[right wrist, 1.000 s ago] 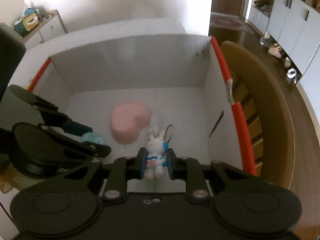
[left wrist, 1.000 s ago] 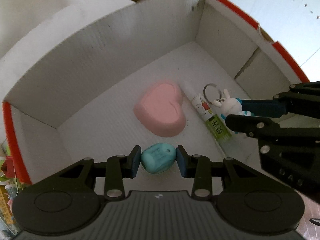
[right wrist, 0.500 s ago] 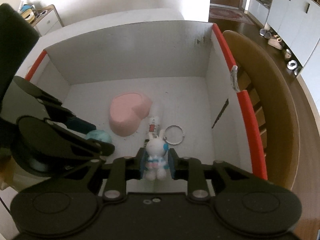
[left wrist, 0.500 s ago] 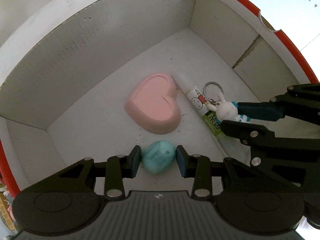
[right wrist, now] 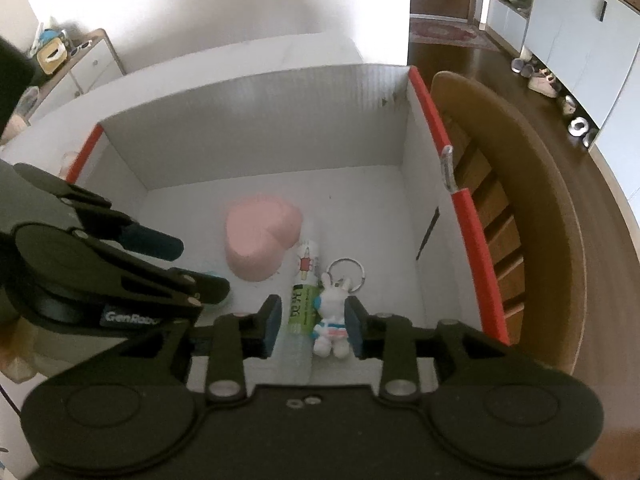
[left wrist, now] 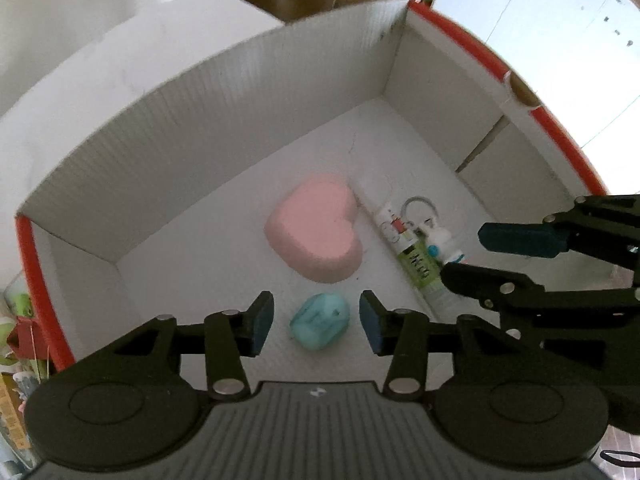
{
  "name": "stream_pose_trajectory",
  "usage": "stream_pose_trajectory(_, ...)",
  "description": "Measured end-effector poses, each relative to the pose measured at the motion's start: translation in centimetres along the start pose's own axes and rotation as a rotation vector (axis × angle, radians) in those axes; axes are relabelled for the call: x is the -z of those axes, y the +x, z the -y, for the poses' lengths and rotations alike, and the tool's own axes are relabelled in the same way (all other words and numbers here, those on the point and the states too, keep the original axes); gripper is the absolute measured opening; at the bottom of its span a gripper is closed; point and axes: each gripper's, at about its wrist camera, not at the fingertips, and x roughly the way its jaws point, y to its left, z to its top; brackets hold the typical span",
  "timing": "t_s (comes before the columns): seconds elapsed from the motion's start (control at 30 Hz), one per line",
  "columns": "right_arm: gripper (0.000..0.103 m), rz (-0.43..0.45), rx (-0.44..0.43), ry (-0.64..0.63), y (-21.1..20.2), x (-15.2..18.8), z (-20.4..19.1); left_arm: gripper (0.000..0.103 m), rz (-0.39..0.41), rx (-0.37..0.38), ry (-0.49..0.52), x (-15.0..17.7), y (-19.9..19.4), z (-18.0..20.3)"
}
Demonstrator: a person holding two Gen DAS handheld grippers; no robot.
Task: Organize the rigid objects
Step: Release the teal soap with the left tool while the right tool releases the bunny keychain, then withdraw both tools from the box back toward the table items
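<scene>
A white cardboard box (left wrist: pixel 240 128) with red rims holds a pink heart (left wrist: pixel 316 232), a white and green tube (left wrist: pixel 412 256), a white rabbit keychain (right wrist: pixel 332 316) and a teal block (left wrist: pixel 320 322). My left gripper (left wrist: pixel 316 322) is open, its jaws apart on either side of the teal block, which lies on the box floor. My right gripper (right wrist: pixel 312 326) is open above the rabbit keychain and the tube (right wrist: pixel 302 300), both lying on the floor; the rabbit is close to the right jaw. The heart also shows in the right wrist view (right wrist: pixel 260 242).
The box walls (right wrist: pixel 256 140) stand high around both grippers. A wooden chair (right wrist: pixel 512 208) stands right of the box. A white table (left wrist: pixel 120 48) lies beyond it. Small items (left wrist: pixel 16 320) sit left outside the box.
Both grippers have opened. The teal block has been let go onto the box floor and the rabbit keychain has been let go beside the tube. Both grippers have drawn back a little.
</scene>
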Motion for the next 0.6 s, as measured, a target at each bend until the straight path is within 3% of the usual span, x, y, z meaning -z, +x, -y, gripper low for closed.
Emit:
stream_pose_trajectory(0.07, 0.036, 0.012, -0.009, 0.011, -0.6, 0.0, 0.0, 0.057, 0.024, -0.005, 0.001, 0.4, -1.1, -0.2)
stream_pose_trajectory(0.23, 0.039, 0.050, -0.029, 0.032, -2.5, 0.2, -0.1, 0.057, 0.094, 0.010, 0.000, 2.5, -4.2, 0.1)
stream_pose_trajectory(0.3, 0.050, 0.071, -0.031, 0.041, -3.3, 0.3, -0.3, 0.057, 0.121, 0.017, 0.002, 2.7, -5.3, -0.2)
stream_pose_trajectory(0.6, 0.055, 0.144, -0.048, 0.057, -6.9, 0.9, -1.6, 0.063, 0.237, 0.034, -0.002, 4.1, -8.8, -2.5)
